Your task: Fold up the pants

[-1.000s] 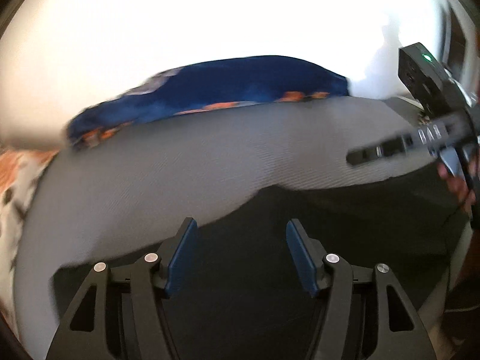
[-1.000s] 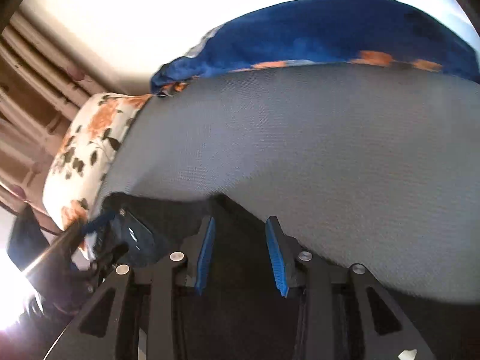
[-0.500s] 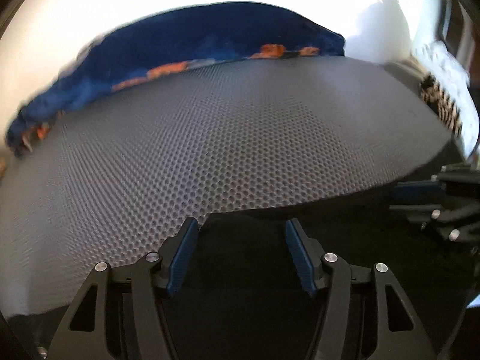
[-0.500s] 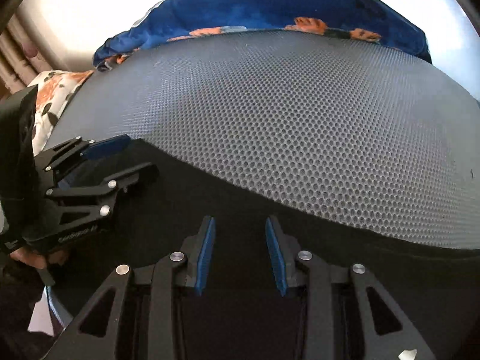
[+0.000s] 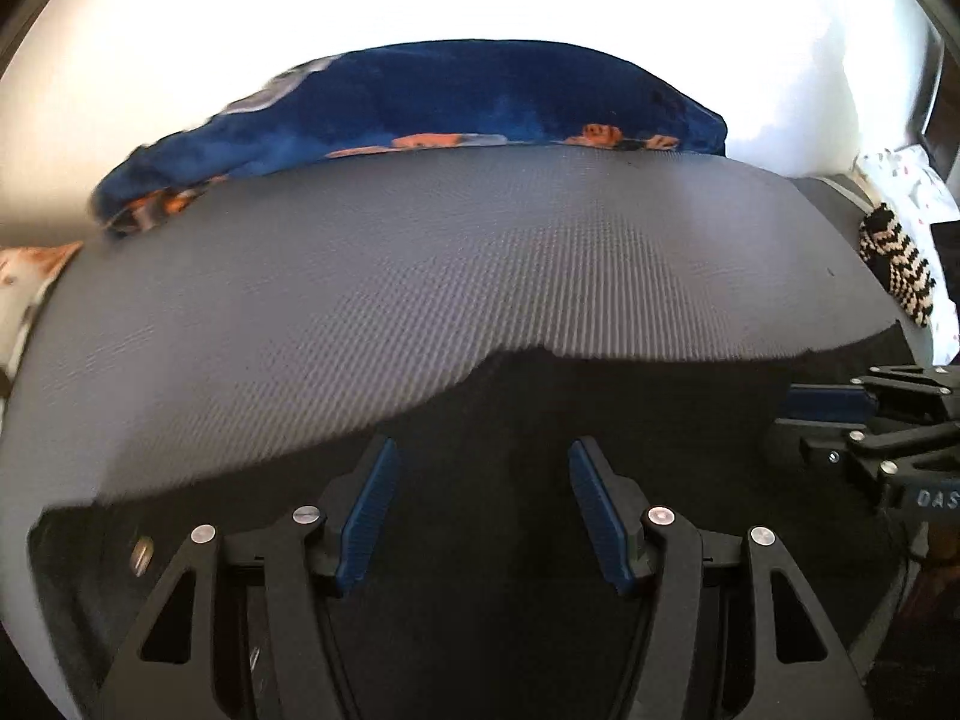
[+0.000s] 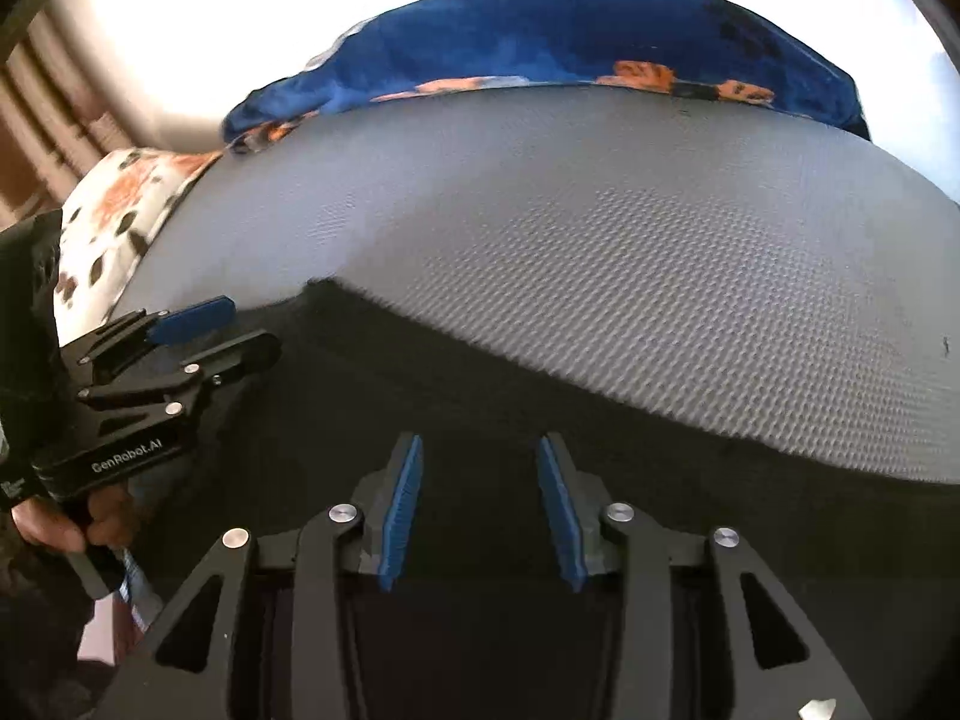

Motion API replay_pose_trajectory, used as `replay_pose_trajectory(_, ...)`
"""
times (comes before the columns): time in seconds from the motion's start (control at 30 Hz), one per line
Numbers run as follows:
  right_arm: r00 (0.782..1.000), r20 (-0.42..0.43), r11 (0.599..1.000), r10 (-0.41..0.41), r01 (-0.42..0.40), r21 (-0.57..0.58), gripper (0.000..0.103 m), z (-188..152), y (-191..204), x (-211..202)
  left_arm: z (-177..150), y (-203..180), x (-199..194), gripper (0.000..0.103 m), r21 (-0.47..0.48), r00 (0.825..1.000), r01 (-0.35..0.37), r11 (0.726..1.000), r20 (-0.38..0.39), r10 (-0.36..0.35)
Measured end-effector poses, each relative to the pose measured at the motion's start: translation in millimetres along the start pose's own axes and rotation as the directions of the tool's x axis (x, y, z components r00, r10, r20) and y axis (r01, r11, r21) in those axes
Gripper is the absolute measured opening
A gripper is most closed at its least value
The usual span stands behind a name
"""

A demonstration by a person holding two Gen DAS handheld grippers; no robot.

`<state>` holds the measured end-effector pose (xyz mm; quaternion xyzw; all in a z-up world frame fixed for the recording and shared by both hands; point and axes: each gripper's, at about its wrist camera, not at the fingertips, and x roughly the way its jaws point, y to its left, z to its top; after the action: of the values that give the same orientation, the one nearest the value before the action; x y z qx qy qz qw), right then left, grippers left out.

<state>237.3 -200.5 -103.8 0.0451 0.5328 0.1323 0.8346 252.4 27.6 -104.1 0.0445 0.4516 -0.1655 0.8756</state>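
Note:
Black pants (image 5: 660,396) lie spread on the near part of a grey mesh mat (image 5: 420,270). Their far edge runs across the middle of both views. My left gripper (image 5: 480,450) hovers over the dark cloth with its blue pads apart and nothing pinched. In the right wrist view the left gripper (image 6: 198,330) shows at the left, held by a hand (image 6: 90,522). My right gripper (image 6: 480,444) is over the pants (image 6: 420,372) too; its jaws are opening, with cloth below them but not pressed. It also shows as the right gripper (image 5: 822,414) low at the right.
A blue blanket with orange print (image 5: 450,102) is bunched along the mat's far edge (image 6: 600,240). A floral pillow (image 6: 120,198) lies at the left. A black-and-white striped item (image 5: 897,270) sits at the right, beside white bedding.
The right gripper has come down from high at the right onto the pants, and its pads now stand slightly wider. Both views have dropped closer to the cloth.

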Motion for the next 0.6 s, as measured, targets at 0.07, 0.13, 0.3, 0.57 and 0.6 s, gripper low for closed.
replay_pose_trajectory(0.07,1.000,-0.006,0.999,0.008,-0.008,-0.031,0.041,-6,9,-5,-17,7,-12,0.061,-0.006,1.000,-0.027,1.000,-0.004,0.027)
replay_pose_trajectory(0.13,1.000,-0.019,0.998,-0.002,0.001,-0.059,0.044,-11,16,-4,-33,19,-19,0.061,-0.014,0.998,-0.059,0.998,-0.026,0.058)
replay_pose_trajectory(0.3,0.993,-0.052,0.992,-0.108,0.105,-0.068,0.044,-32,7,3,-69,47,-28,0.061,-0.030,0.990,-0.134,0.991,-0.058,0.132)
replay_pose_trajectory(0.57,0.983,-0.036,0.984,-0.178,0.178,0.010,0.043,-47,-33,-16,-81,54,-35,0.066,-0.034,0.988,-0.149,0.988,-0.048,0.147)
replay_pose_trajectory(0.6,0.983,-0.037,0.983,-0.181,0.182,0.015,0.044,-48,-34,-18,-80,52,-35,0.067,-0.037,0.986,-0.158,0.987,-0.050,0.156)
